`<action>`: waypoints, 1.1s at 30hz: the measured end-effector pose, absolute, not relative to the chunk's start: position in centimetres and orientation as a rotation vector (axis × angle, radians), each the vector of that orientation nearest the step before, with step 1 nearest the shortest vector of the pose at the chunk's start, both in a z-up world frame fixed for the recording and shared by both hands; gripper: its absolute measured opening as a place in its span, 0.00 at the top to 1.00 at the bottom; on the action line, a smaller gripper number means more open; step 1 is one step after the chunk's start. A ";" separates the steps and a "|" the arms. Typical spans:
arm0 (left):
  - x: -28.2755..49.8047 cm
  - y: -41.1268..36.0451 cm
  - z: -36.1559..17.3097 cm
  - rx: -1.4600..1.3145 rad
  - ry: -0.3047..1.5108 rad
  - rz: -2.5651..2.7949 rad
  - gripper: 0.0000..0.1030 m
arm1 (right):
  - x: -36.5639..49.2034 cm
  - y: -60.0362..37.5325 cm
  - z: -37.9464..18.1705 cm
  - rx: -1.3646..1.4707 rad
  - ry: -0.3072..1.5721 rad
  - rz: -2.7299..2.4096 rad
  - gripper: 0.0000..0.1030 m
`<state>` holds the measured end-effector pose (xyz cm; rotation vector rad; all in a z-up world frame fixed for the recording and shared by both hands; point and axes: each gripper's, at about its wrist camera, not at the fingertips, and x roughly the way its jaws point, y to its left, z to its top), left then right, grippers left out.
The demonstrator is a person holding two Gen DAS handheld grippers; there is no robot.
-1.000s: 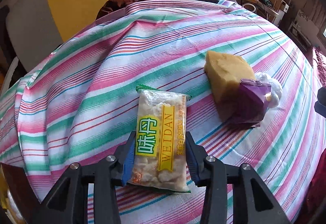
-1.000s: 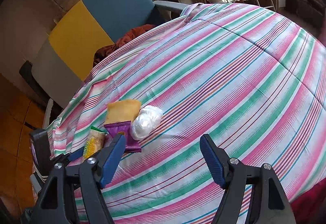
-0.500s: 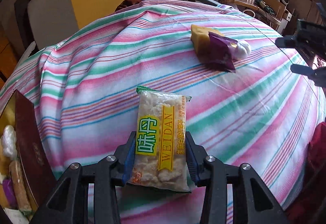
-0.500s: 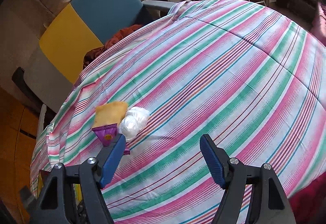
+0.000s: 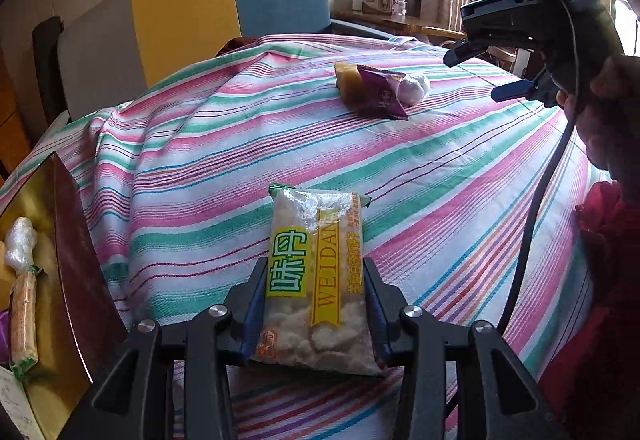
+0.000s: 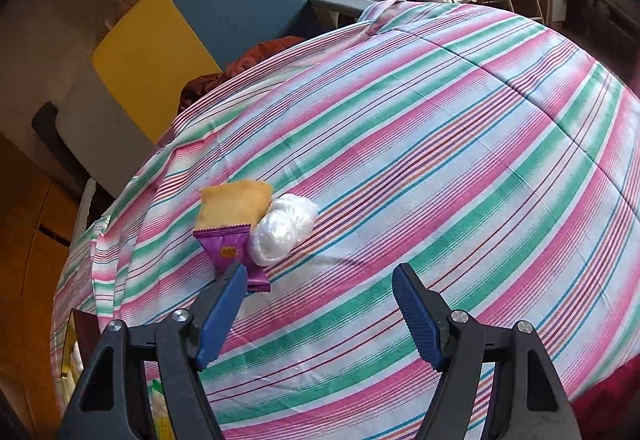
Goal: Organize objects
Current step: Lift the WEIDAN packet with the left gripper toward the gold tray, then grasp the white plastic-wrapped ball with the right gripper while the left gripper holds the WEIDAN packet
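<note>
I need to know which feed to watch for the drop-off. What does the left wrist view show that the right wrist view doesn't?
Only the left wrist view shows the left hand-held gripper shut on the Weidan snack packet, the inside of the open box at the table's left edge with packets in it, and the person's hand. Only the right wrist view shows the right hand-held gripper's open jaws from behind, with nothing between them. Both show the striped tablecloth, the yellow packet, the purple packet and the white wrapped bundle.
</note>
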<state>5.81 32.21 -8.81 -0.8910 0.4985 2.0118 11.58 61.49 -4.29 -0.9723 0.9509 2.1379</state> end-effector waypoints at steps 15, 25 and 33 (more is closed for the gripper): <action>5.6 31.5 -9.2 -0.879 0.416 1.996 0.57 | 10.5 61.9 -4.5 -1.028 0.889 2.077 0.45; 5.5 31.3 -9.2 -0.881 0.401 1.988 0.57 | 4.5 65.6 -6.0 -1.126 0.904 2.019 0.45; 5.5 31.1 -9.3 -0.880 0.397 1.986 0.57 | 2.2 63.7 -8.2 -1.312 0.685 2.025 0.66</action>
